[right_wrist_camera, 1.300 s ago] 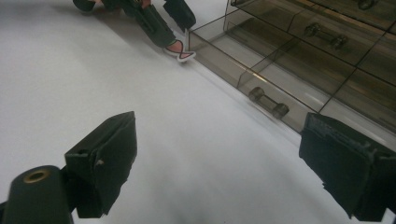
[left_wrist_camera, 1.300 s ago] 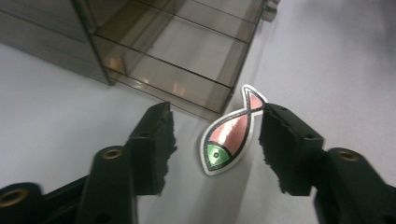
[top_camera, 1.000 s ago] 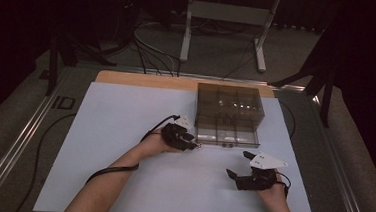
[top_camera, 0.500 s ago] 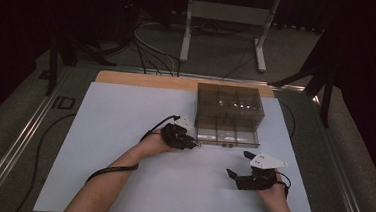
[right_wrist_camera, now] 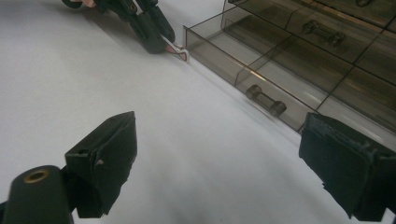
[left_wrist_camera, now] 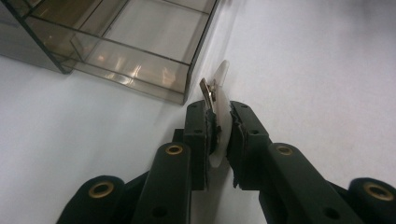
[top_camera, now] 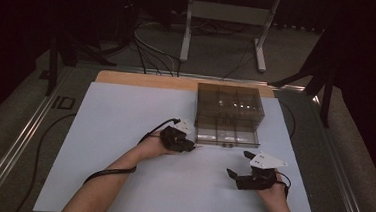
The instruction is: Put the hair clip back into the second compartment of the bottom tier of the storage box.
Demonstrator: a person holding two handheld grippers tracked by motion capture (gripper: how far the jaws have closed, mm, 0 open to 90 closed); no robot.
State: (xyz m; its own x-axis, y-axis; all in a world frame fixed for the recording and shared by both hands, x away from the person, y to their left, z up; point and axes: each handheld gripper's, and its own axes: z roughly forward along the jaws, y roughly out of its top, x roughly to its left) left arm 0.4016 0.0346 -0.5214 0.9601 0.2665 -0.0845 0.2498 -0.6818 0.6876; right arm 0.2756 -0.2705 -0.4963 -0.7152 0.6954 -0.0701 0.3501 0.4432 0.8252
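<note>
While my left gripper [left_wrist_camera: 219, 135] sat just off the near left corner of the smoky drawer box [top_camera: 229, 114], its 2 jaws had just been closing and were clamped on a small white plastic clip [left_wrist_camera: 220, 100] with a metal spring piece on 1 face. That clip stood on edge between the pads, its free end poking out toward the box's corner and stopping just short of it, as far as I could tell. From above, I saw the same gripper [top_camera: 189, 144] low over the white table sheet [top_camera: 119, 131], beside the box's left front drawer, which stood pulled out a little.

My right gripper [top_camera: 236, 175] lay nearer to me than the box and off toward its right front corner, well apart from the left one. Its jaws stood wide apart with nothing between them. Through its own camera I saw a dumbbell-shaped drawer handle [right_wrist_camera: 265, 99] on the box's front, and the left gripper [right_wrist_camera: 156, 39] beyond, holding the clip [right_wrist_camera: 176, 49] at the corner.
</note>
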